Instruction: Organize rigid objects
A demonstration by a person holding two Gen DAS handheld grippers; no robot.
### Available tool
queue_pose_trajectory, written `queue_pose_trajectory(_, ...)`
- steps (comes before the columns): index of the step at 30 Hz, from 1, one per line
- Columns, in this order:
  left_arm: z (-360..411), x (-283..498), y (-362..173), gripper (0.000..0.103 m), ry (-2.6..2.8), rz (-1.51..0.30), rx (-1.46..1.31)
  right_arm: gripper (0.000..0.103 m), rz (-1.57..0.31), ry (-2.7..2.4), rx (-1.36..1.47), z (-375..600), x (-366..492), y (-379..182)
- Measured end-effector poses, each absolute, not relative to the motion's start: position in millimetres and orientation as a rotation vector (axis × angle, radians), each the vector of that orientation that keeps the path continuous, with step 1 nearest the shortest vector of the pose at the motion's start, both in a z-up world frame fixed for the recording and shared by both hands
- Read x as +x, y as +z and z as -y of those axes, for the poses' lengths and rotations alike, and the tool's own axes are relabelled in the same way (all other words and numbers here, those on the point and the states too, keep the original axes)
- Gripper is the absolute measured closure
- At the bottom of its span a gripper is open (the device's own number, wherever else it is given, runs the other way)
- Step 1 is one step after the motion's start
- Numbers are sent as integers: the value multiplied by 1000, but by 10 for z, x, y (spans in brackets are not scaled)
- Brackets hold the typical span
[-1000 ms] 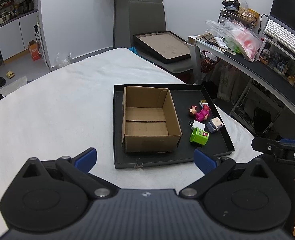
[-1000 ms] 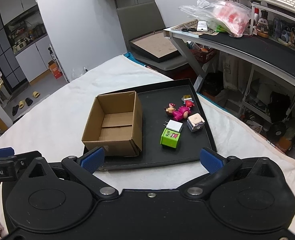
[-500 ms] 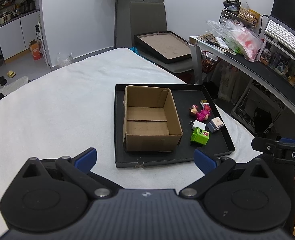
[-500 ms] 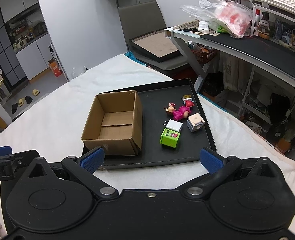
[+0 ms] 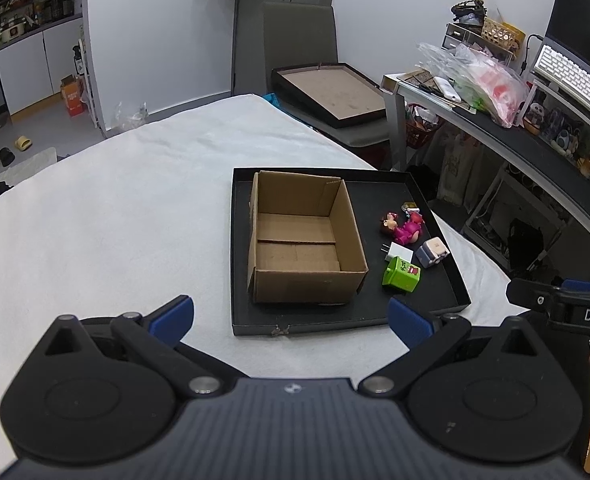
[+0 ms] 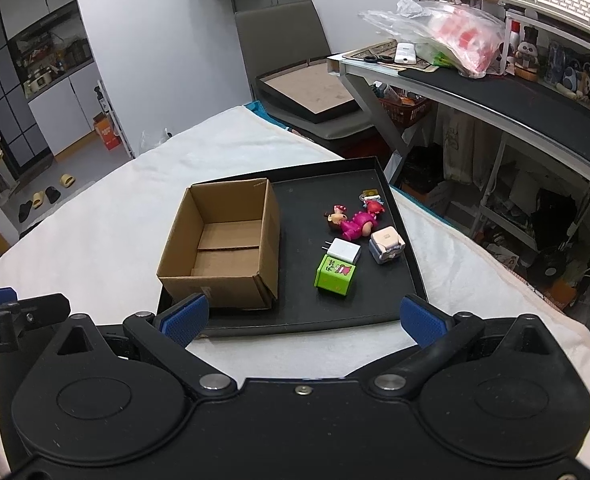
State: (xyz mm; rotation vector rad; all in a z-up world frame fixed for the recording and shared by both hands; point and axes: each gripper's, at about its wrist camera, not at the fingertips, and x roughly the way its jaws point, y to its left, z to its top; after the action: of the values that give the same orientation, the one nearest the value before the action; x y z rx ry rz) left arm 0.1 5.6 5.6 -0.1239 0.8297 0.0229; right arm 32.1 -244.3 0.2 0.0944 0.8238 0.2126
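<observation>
A black tray (image 5: 443,224) (image 6: 413,276) lies on the white bed. In its left half stands an open, empty cardboard box (image 5: 303,240) (image 6: 223,244). To the right of the box lie a green block (image 5: 401,275) (image 6: 335,275), a white charger plug (image 5: 398,250) (image 6: 345,250), a pale cube (image 5: 433,252) (image 6: 387,246), a pink doll (image 5: 403,227) (image 6: 355,222) and a small keychain charm (image 6: 371,196). My left gripper (image 5: 291,316) is open and empty, held short of the tray's near edge. My right gripper (image 6: 301,316) is open and empty over the tray's near edge.
The white bed cover (image 5: 115,208) stretches left of the tray. A grey chair holding a framed board (image 5: 335,92) stands behind the bed. A cluttered desk (image 6: 515,92) runs along the right. The other gripper's body shows at each view's edge (image 5: 563,304).
Both grippers have drifted slightly; the tray and box sit a touch differently in view. Nothing on the tray has moved and both grippers stay open.
</observation>
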Motion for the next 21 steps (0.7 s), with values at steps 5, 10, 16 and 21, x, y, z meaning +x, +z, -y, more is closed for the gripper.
queue_pose_trajectory(5,-45,28,31,0,14,-839,-122,0,-831,210,95,2446,325,-11)
queue_pose_trajectory(10,-51,64,9,0,-1,-845,-138,0,-849,224,111,2452,352,-12)
queue_pose_trajectory(16,-67,158,-41,0,4,-861,-142,0,-854,218,100,2426,408,-40)
queue_pose_trajectory(21,-99,270,-93,0,5,-879,-148,0,-837,224,142,2478,472,-65)
